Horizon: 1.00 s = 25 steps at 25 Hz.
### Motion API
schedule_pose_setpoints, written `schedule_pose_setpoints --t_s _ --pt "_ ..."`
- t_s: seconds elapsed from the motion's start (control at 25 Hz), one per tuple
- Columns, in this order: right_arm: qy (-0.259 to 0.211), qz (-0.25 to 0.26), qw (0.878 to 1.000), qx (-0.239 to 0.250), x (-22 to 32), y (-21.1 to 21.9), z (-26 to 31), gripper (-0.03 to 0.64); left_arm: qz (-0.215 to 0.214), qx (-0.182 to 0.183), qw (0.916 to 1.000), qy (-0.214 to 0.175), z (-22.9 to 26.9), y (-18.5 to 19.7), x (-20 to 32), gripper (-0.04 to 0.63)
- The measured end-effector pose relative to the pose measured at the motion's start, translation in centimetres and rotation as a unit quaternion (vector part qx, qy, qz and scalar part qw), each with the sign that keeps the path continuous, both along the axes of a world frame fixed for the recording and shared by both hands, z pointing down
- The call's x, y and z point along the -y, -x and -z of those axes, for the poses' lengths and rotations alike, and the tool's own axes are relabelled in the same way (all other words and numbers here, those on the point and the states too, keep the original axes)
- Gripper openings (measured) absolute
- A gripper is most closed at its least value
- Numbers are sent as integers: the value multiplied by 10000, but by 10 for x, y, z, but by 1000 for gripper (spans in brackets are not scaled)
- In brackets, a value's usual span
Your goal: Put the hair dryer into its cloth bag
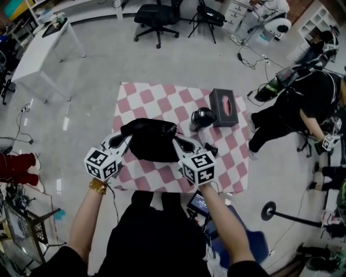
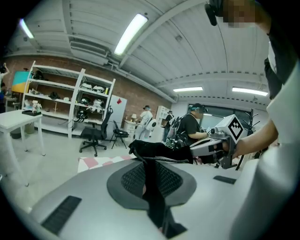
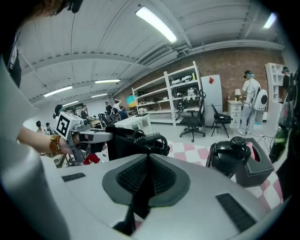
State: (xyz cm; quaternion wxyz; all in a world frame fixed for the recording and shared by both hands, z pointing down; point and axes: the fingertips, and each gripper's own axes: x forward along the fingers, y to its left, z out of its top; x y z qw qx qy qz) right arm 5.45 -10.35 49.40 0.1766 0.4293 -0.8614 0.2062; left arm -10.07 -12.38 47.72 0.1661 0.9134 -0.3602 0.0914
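- Left gripper: fingers closed together, with a strip of black fabric pinched between the ribbed pads. The strip belongs to the cloth bag.
- Right gripper: fingers likewise closed together, with a fold of the same black fabric clamped between them, at the bag's opposite edge.
- The bag hangs between the two grippers, held up off the worktop and slightly bunched in the middle. A drawcord loop shows at its top edge in the right gripper view.
- Each gripper view shows the other gripper at the far end of the bag, marker cube outward.
- Hair dryer: black, outside the bag, resting on the pink-and-white checked cloth that covers the worktop, beyond the right gripper and apart from the bag.
- Dark box with a pink patch on top, just beside the hair dryer on its far right side.
- Small black item on the cloth near the right gripper; I cannot tell what it is.
- Surroundings: office chair and a white table on the grey floor beyond the worktop. A person in black stands bent over at the right.
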Motion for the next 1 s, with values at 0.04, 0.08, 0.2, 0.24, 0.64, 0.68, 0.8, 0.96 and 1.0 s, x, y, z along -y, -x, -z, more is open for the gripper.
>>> schedule_pose_setpoints --t_s 0.04,0.08,0.2,0.24,0.64,0.68,0.8,0.96,1.0 --pt "81 6 10000 -12 1 2 -6 25 40 0 10000 80 -8 1 2 29" --pt "143 16 9999 -17 3 3 -11 25 79 -2 9999 149 -15 3 4 29" --pt "229 62 9997 -68 12 12 -21 25 196 24 9994 289 -33 10 13 29" --pt "223 77 9996 -144 17 15 -24 25 225 44 9992 326 -38 13 17 29" --pt "-27 139 9974 -703 61 17 -50 26 -158 234 9973 -676 -43 7 31 28" --pt "-28 240 9974 -678 57 14 -49 26 -264 132 9961 -833 -36 6 24 28" --pt "-167 521 9961 -686 46 0 -44 67 -447 2 9943 -964 -29 9 10 28" --pt "-238 696 9965 -389 51 -11 -36 146 -870 -8 9908 -1038 -32 0 -6 28" --pt "-194 747 9966 -275 56 -10 -36 163 -987 -5 9895 -1055 -32 -4 -11 28"
